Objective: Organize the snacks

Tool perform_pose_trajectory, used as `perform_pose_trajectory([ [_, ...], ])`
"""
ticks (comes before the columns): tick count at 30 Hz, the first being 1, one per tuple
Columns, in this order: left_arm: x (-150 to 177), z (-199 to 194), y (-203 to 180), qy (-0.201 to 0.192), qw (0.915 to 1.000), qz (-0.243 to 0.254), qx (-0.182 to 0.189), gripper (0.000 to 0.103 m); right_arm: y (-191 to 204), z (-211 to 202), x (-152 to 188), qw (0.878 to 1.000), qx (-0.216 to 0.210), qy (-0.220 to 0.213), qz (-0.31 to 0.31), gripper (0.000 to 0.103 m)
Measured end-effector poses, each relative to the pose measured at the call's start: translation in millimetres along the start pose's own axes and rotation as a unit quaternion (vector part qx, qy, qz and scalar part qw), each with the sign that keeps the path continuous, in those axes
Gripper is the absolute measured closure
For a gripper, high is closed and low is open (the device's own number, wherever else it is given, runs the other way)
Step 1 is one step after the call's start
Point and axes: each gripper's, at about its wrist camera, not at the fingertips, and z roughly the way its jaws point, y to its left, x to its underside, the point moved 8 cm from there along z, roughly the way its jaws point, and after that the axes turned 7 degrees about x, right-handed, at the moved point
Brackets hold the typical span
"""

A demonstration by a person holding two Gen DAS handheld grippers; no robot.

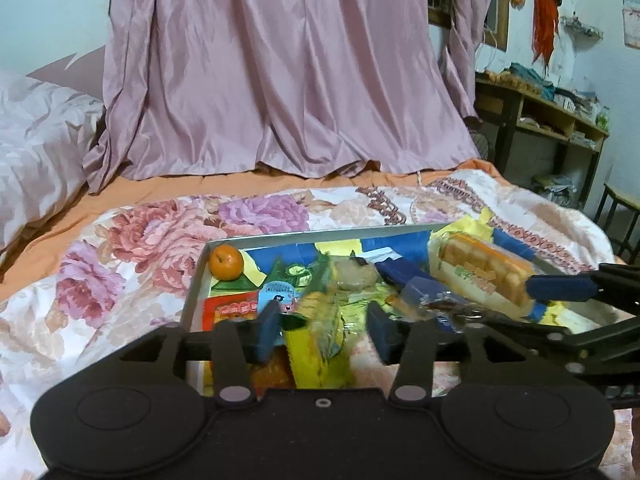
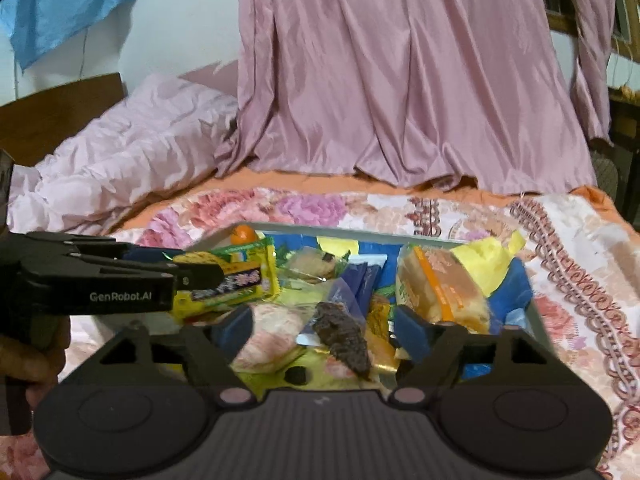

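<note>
- Setting: a bed with a floral quilt [image 1: 132,248] over an orange sheet; a pink curtain [image 1: 280,72] hangs behind it, a pale duvet [image 2: 120,168] is bunched at the left, and shelves [image 1: 552,120] stand at the right.
- Tray: a grey tray [image 1: 196,284] lies on the quilt, lined with blue and yellow paper and filled with snacks.
- Left tongs [image 1: 326,330]: my left tongs sit low over the near left part of the tray. A yellow-green packet [image 1: 320,320] stands on edge between the two blue pads. In the left view there is a gap on each side of it. In the right view the tongs [image 2: 192,276] appear from the side, with the packet [image 2: 244,276] at their tips. I cannot tell whether the jaws are clamped on it or slack.
- Right tongs [image 2: 326,330]: my right tongs are spread wide, holding nothing. In the left view they [image 1: 532,292] reach in from the right.
- Between the right pads: a dark brown snack in clear wrap [image 2: 344,336] lies below the gap, touching neither pad.
- Cracker pack: an orange-striped cracker pack [image 2: 440,288] lies at the right of the tray, just beside and behind my right-hand pad [image 2: 414,334].
- Orange: an orange [image 1: 226,263] sits in the far left corner of the tray, well apart from both tongs.
- Other snacks: blue packets [image 2: 364,280] lie mid-tray; a red packet [image 1: 230,308] lies at the left edge, just beyond my left tongs' left pad [image 1: 267,330].
- Hand: my hand [image 2: 36,356] on the left tongs' grip shows at the left edge of the right view.
</note>
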Motion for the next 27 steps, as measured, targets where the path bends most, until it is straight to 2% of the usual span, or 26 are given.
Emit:
perform_pose_trajectory([
  [1, 1, -7, -1, -0.004, 1.0, -0.002, -0.002, 0.03, 0, -9, 0, 1.0, 0.001, -0.006, 0.0, 0.01],
  [3, 4, -27, -3, -0.016, 0.9998, -0.011, -0.004, 0.017, 1, -28, 1, 1.0, -0.001, -0.017, 0.004, 0.004],
  [4, 6, -37, -5, -0.021, 0.9997, -0.014, -0.001, 0.015, 2, -37, 2, 1.0, -0.002, -0.021, 0.008, 0.001],
  [8, 18, -80, -9, -0.038, 0.9987, -0.033, -0.004, 0.002, 1, -75, 11, 0.999, 0.006, -0.031, 0.021, 0.0],
  [12, 46, -123, -14, -0.028, 0.9979, -0.058, -0.01, 0.001, -2, -112, 29, 0.998, 0.007, -0.028, 0.055, 0.0],
  [16, 82, -158, -22, -0.019, 0.9975, -0.066, -0.018, 0.0, 0, -147, 54, 0.997, 0.007, -0.019, 0.074, 0.0],
  [19, 114, -178, -30, -0.002, 0.9973, -0.062, -0.038, 0.001, 7, -170, 71, 0.996, 0.006, -0.008, 0.089, 0.0],
  [25, 155, -209, -49, 0.007, 0.9951, -0.088, -0.046, 0.001, 27, -197, 108, 0.996, 0.029, 0.023, 0.081, 0.0],
  [27, 163, -217, -60, 0.008, 0.9958, -0.081, -0.042, 0.001, 35, -204, 119, 0.996, 0.037, 0.032, 0.077, 0.0],
])
